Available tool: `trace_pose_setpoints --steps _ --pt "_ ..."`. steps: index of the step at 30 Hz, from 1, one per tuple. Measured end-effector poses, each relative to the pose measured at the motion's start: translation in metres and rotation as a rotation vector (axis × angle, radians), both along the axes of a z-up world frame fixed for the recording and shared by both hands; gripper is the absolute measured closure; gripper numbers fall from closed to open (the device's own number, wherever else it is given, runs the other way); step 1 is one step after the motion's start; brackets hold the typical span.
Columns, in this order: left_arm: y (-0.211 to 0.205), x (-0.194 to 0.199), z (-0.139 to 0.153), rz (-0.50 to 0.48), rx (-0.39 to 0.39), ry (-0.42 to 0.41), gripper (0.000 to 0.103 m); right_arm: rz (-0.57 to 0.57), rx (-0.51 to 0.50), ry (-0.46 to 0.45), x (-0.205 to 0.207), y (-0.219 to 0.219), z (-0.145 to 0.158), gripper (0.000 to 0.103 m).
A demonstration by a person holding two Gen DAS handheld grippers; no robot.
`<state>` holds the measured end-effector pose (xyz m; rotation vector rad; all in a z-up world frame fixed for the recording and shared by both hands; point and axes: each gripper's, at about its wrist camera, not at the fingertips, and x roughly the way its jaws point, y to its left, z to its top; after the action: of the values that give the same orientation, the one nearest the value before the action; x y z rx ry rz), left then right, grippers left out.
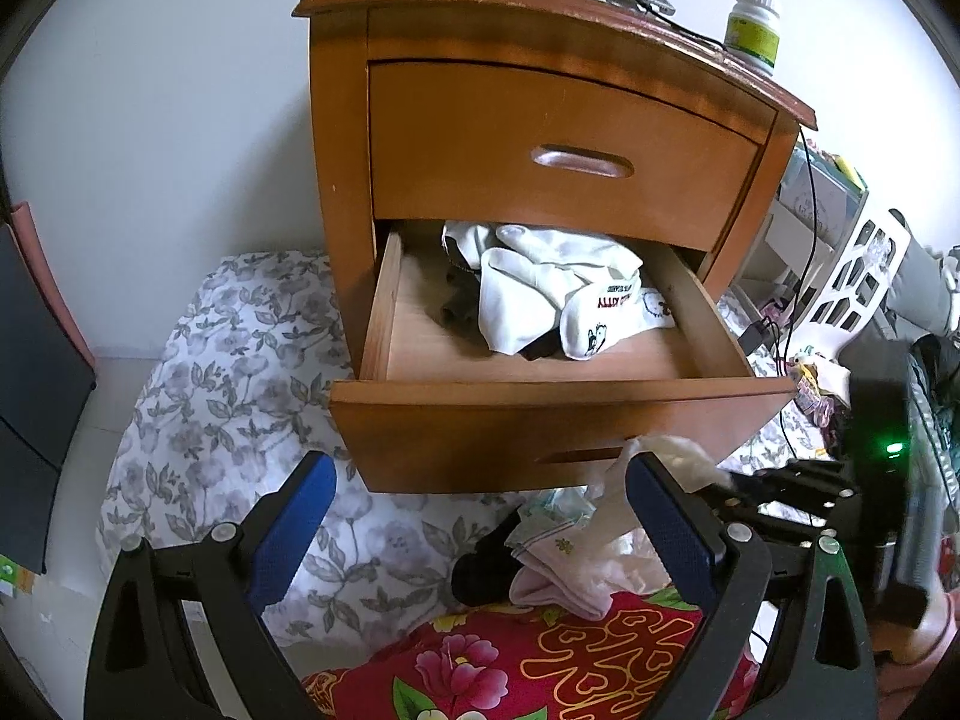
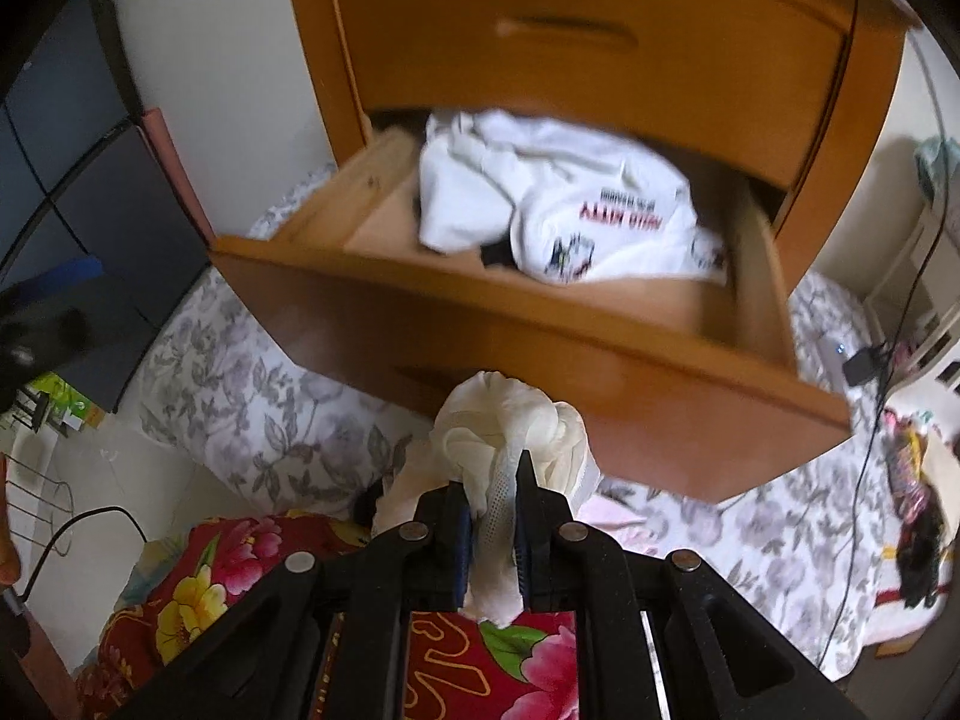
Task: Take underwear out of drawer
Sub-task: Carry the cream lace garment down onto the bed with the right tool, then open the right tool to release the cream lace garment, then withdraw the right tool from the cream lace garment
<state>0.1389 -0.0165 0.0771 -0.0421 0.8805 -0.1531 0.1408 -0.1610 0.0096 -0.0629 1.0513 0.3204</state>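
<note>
Pinching crumpled cream underwear [image 2: 510, 438], right tongs [image 2: 492, 516]; left tongs [image 1: 480, 516] spread below wooden drawer [image 1: 540, 420]

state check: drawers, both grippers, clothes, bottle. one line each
lower drawer: pulled open
upper drawer: closed
left gripper: open, holding nothing
right gripper: shut on cream underwear, outside the drawer
white clothes: still piled inside the lower drawer
clothes pile: lying on the bedding below the drawer
bottle: upright on the nightstand top, capped
</note>
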Motion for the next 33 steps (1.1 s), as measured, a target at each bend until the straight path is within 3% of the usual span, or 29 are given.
trace_pose_setpoints --steps 4,11,15,23,25,33 --pt "-0.001 0.003 -0.005 -0.004 0.003 0.013 0.006 -0.002 -0.006 0.053 0.005 0.003 -0.017 0.090" --pt "-0.001 0.007 -0.012 -0.004 0.003 0.036 0.006 0.006 -0.008 0.056 0.009 0.005 -0.016 0.090" --pt "-0.003 0.007 -0.016 -0.012 0.005 0.050 0.006 0.004 -0.003 0.080 0.011 0.005 -0.020 0.066" --pt "-0.002 0.007 -0.017 -0.008 0.006 0.053 0.006 -0.010 -0.010 0.081 0.011 0.000 -0.016 0.057" --pt "-0.002 0.007 -0.017 -0.007 0.006 0.052 0.006 -0.021 -0.012 0.075 0.009 -0.003 -0.010 0.046" --pt "-0.003 0.007 -0.016 0.002 0.020 0.042 0.006 -0.069 -0.007 0.025 0.002 -0.011 0.018 0.021"
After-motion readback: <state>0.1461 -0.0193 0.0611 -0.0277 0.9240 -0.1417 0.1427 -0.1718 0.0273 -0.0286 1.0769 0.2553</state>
